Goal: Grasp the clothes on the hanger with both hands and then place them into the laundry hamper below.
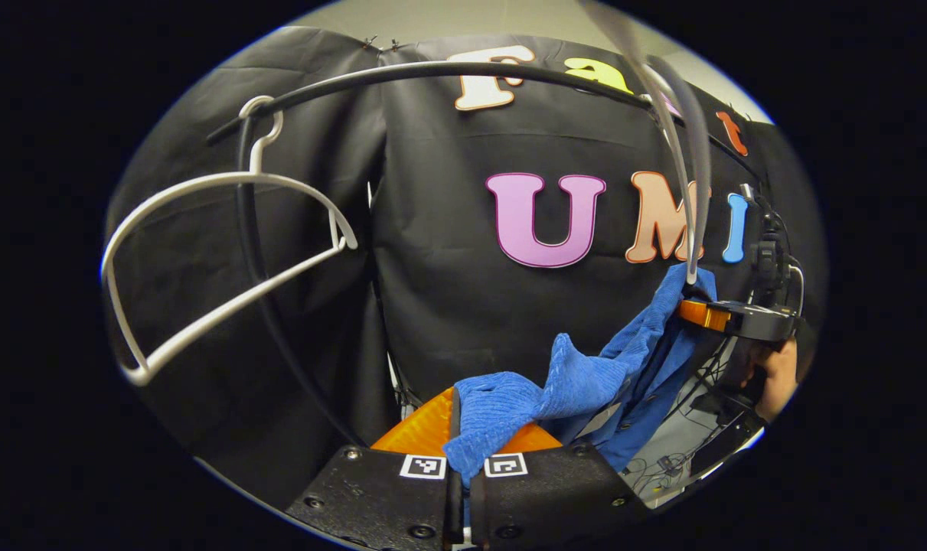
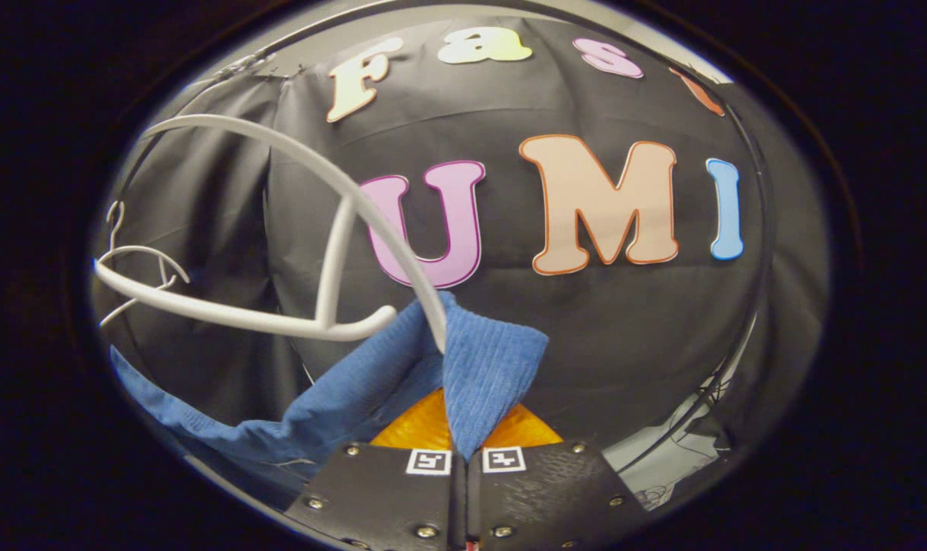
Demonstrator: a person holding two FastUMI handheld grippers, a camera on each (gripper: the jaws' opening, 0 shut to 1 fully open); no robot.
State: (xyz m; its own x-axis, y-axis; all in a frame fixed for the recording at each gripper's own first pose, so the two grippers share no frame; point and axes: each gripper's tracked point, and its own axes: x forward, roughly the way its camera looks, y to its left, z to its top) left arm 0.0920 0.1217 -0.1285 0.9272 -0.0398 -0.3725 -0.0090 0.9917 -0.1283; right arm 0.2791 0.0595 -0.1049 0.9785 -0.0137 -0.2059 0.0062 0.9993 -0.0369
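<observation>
Behind, black booth wall and rail [image 1: 448, 70]. Both tools, left tool [image 1: 463, 468] and right tool [image 2: 463, 459], closed on blue garment [image 1: 578, 383], partly on white hanger [image 2: 333, 229]. Next: pull free, lower to hamper.

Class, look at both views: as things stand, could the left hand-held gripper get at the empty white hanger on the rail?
Probably not yet: the left hand-held gripper is shut on the blue garment, so its fingers are occupied. The way to the hanger looks open.

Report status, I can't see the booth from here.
Both grippers, left and right, shut on blue garment. One end draped over white hanger. Hamper unseen.
</observation>
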